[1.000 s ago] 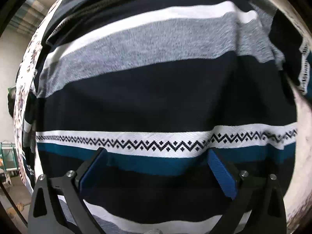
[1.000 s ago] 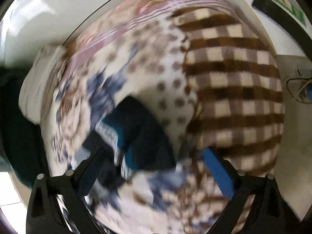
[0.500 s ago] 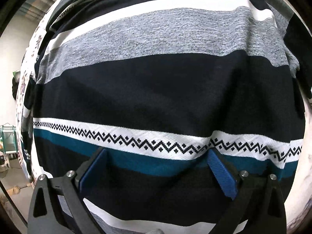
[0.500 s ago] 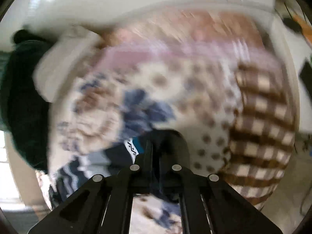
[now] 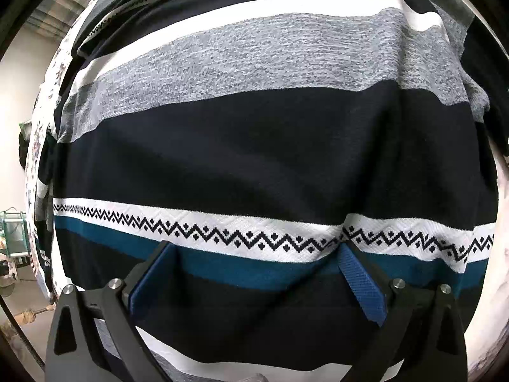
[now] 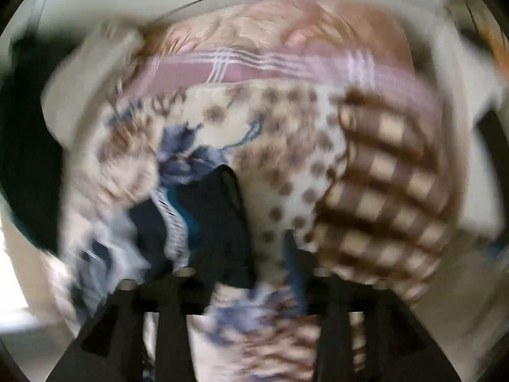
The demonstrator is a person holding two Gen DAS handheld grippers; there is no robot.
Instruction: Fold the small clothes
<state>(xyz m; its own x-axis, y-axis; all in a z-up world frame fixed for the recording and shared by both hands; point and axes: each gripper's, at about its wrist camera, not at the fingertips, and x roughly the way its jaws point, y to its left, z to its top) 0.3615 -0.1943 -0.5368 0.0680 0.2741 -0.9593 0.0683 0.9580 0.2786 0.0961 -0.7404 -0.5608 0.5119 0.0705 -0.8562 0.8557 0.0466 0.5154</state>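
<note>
A striped knit garment (image 5: pixel 254 146), navy with grey, white and teal bands and a zigzag trim, fills the left wrist view, lying flat. My left gripper (image 5: pixel 254 261) is open, its blue pads spread wide and resting on the teal band. In the blurred right wrist view a dark navy corner of the same garment (image 6: pixel 216 210) lies on the patterned blanket. My right gripper (image 6: pixel 254 273) sits over that corner with its jaws partly apart; the blur hides whether they pinch cloth.
A patterned blanket (image 6: pixel 286 146) with brown dots, blue flowers, a pink band and a brown check patch (image 6: pixel 388 191) covers the surface. A white cloth (image 6: pixel 82 89) and a dark green item (image 6: pixel 25 159) lie at the left.
The right gripper was open, then shut on the navy corner, and now its fingers are spreading again while moving fast. The left gripper has barely moved, sliding slightly along the garment.
</note>
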